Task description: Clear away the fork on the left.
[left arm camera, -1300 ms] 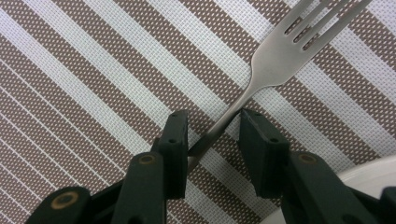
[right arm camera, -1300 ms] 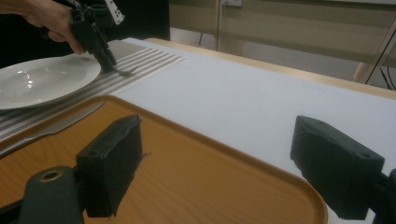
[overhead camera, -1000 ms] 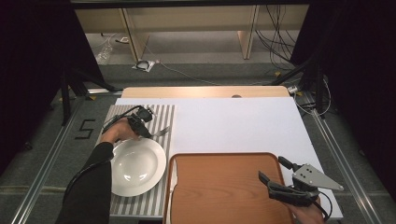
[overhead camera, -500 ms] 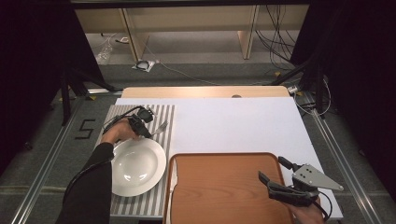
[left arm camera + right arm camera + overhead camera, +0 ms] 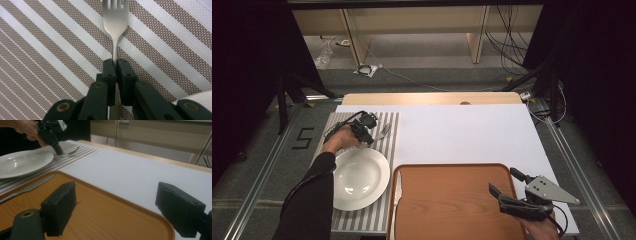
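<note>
- While the right gripper (image 5: 512,194) is idling at the near right, over the corner of the wooden tray (image 5: 452,200), its jaws are standing spread wide with nothing between them
- Along the tray's left edge a knife (image 5: 27,188) is lying, well apart from either tool
- Beyond that, the white plate (image 5: 359,177) is sitting on the striped placemat (image 5: 389,150)
- Just past the plate's far rim, the left gripper (image 5: 116,65) is pinching the fork (image 5: 116,18) by its thin neck, jaws pressed together on it after closing a moment ago
- The fork's long axis is running straight out from the jaws, tines pointing away toward the mat's far edge, so the left hand (image 5: 343,139) is the one placed to carry it
</note>
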`<state>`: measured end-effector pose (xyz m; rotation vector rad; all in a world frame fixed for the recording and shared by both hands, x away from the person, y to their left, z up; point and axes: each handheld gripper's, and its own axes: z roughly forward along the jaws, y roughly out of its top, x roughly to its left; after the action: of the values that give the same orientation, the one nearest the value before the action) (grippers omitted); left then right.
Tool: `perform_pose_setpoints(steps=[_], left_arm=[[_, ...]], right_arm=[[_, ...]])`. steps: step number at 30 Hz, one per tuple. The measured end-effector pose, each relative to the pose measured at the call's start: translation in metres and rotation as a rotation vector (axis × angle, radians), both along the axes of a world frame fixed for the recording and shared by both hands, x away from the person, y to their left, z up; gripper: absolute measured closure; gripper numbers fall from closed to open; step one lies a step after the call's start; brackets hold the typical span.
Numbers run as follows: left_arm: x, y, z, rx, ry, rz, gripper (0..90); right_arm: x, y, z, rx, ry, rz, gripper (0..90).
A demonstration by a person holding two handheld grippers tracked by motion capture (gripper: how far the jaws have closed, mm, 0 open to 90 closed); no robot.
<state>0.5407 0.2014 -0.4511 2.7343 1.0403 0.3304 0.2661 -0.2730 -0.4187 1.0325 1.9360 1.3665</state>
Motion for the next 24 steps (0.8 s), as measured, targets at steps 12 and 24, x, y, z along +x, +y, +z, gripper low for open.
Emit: perform_pose_setpoints(steps=[12,24], left_arm=[[0.005,0.007,0.020,0.048,-0.106,0.037,84.7],[0.001,0.004,0.041,0.070,-0.081,0.064,84.6]], right_arm=[[0.000,0.000,0.000,0.000,0.003,-0.003,17.8],[0.000,0.000,0.000,0.000,0.000,-0.002,17.8]])
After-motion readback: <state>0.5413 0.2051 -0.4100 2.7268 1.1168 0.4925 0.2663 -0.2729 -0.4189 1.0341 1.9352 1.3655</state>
